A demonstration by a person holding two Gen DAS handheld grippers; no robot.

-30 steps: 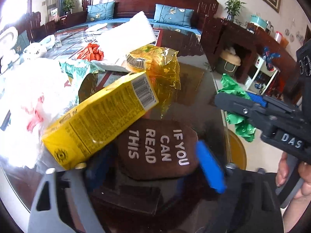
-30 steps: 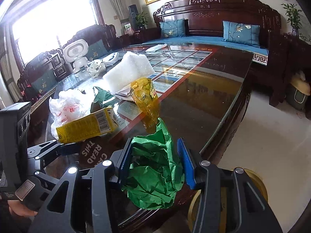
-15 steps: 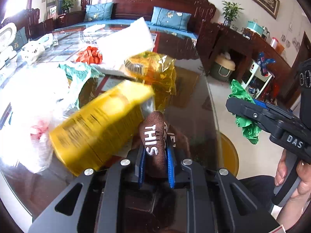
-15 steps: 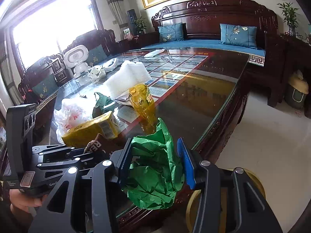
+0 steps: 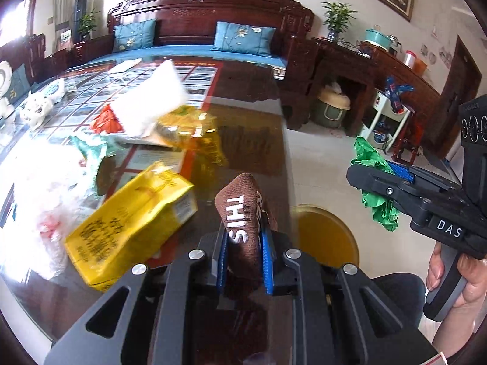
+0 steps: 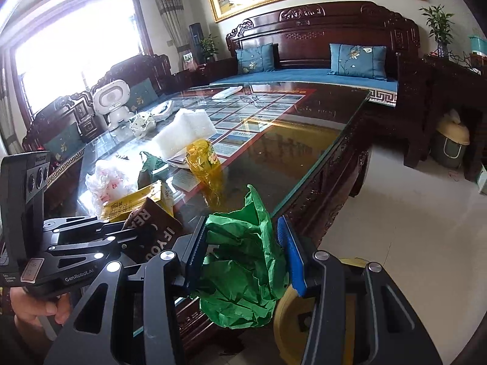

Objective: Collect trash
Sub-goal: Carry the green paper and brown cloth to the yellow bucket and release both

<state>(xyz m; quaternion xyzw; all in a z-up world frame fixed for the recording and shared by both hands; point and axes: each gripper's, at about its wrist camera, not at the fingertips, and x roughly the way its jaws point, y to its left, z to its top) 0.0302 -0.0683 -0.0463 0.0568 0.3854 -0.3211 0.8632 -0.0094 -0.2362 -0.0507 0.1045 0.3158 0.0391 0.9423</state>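
Left gripper [image 5: 242, 240] fingers, spread a second ago, now clamp brown "IF YOU CAN READ THIS" fabric piece [image 5: 242, 213], lifted off glass worktop [image 5: 252, 140]. Right gripper [image 6: 243, 252] grips crumpled green paper [image 6: 243, 261]. Both loaded; binning looks next.

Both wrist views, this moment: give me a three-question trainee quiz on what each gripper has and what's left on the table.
1. True or false: the left gripper is shut on the brown sock.
2. What does the right gripper hold?
A. yellow carton
B. green paper
C. white foam
3. Fill in: the yellow carton lies on the ____.

Key: 1 true; 2 B, the green paper; 3 table.
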